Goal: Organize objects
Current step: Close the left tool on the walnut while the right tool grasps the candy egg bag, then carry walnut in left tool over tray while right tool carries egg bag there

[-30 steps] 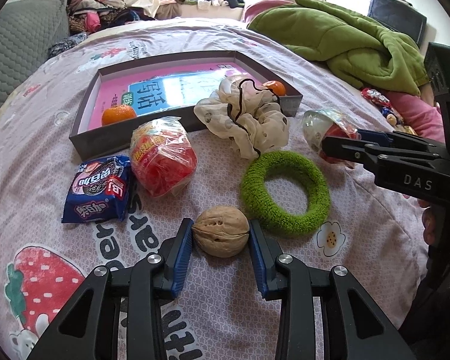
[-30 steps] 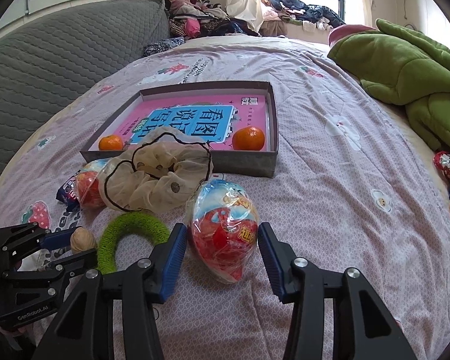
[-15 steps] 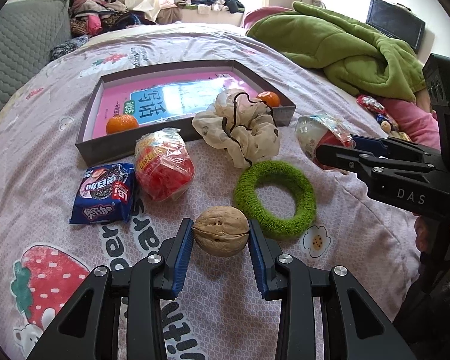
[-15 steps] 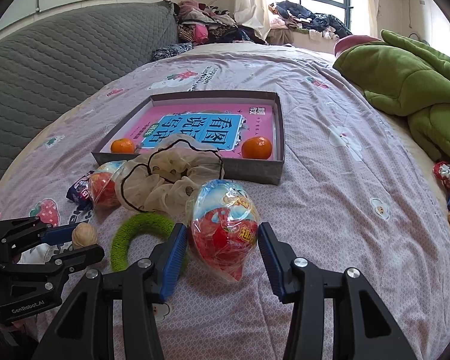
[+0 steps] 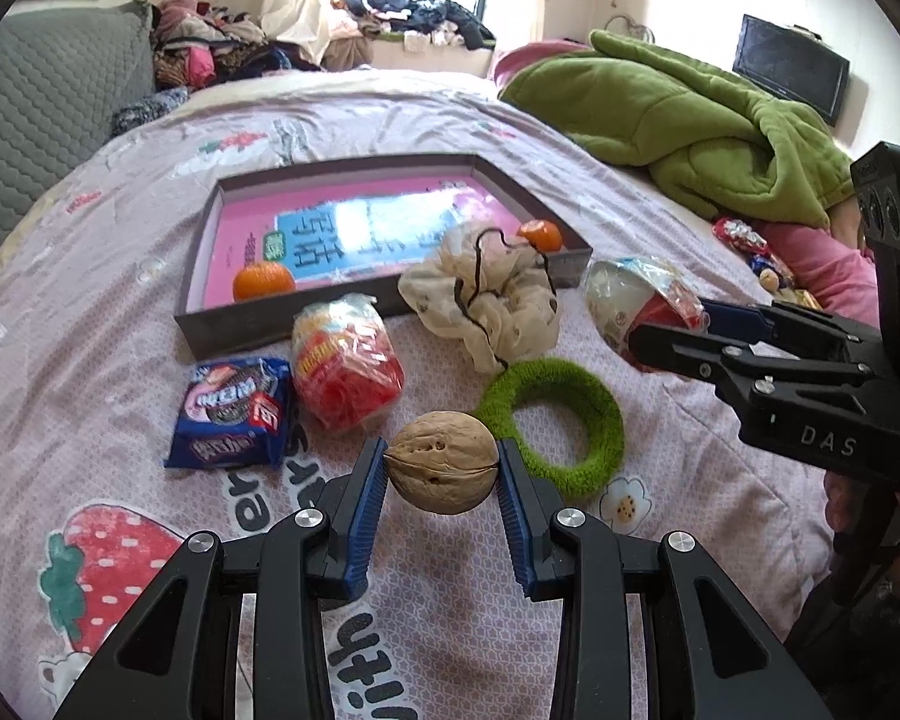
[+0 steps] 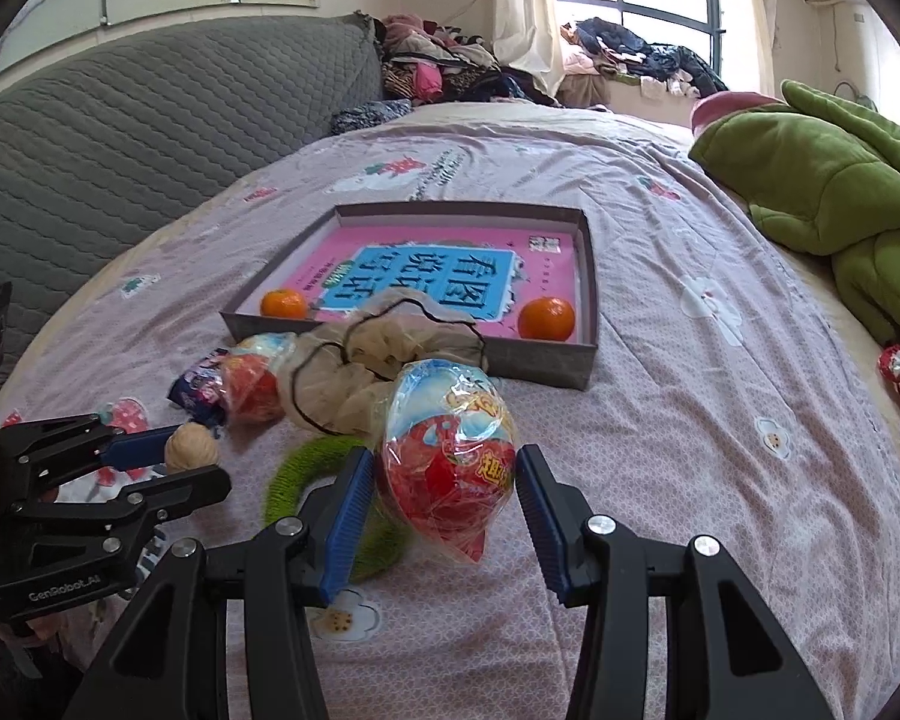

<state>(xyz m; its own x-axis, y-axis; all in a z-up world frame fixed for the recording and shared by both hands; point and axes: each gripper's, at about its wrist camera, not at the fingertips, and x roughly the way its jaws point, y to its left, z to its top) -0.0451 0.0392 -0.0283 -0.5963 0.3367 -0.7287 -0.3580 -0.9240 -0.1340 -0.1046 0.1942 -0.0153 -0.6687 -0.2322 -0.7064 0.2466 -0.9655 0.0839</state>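
Above bed (image 5: 720, 480): two tools, each loaded.
Left tool (image 5: 443, 465): clamped on walnut (image 5: 441, 461), lifted off bedspread.
Right tool (image 6: 444, 480): gripping wrapped toy egg (image 6: 447, 450).
Box (image 6: 546, 360): two oranges inside.

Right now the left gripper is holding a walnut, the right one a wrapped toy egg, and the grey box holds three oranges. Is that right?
Not quite: the grey box holds two oranges, not three, one at its near left corner and one at its near right, as the right wrist view shows. The rest stands: the left gripper holds the walnut and the right gripper the wrapped toy egg.
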